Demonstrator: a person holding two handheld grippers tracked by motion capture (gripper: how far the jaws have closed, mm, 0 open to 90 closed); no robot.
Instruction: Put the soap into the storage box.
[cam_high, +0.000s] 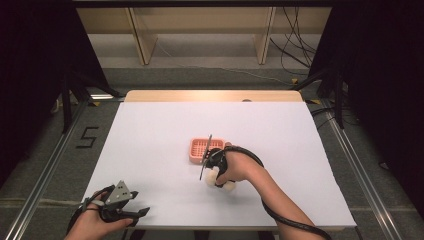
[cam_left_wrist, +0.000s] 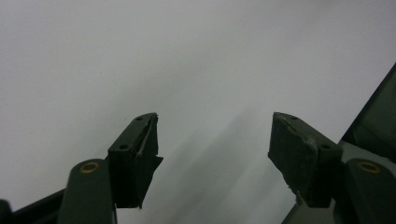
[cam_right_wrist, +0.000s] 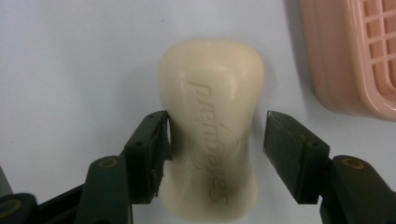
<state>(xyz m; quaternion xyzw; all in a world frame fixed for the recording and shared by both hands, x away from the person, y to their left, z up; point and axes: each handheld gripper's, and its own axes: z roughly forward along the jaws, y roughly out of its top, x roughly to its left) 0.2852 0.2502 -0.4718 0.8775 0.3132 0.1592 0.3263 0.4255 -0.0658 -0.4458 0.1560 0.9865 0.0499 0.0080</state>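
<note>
The right gripper (cam_right_wrist: 215, 135) is spread around the cream soap bar (cam_right_wrist: 211, 126) beside the pink soap dish (cam_right_wrist: 348, 60), and the left gripper (cam_left_wrist: 212, 140) is spread over the white table (cam_left_wrist: 140, 56).

White table top (cam_high: 150, 130), wooden far edge; grey carpet floor (cam_high: 45, 150); black curtains (cam_high: 30, 55) both sides; cables (cam_high: 295, 40) behind.

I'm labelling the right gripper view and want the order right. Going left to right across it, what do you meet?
Left jaw of the right gripper → soap bar, lying between the open jaws → right jaw → pink soap dish at the right edge, all on the white table.
</note>
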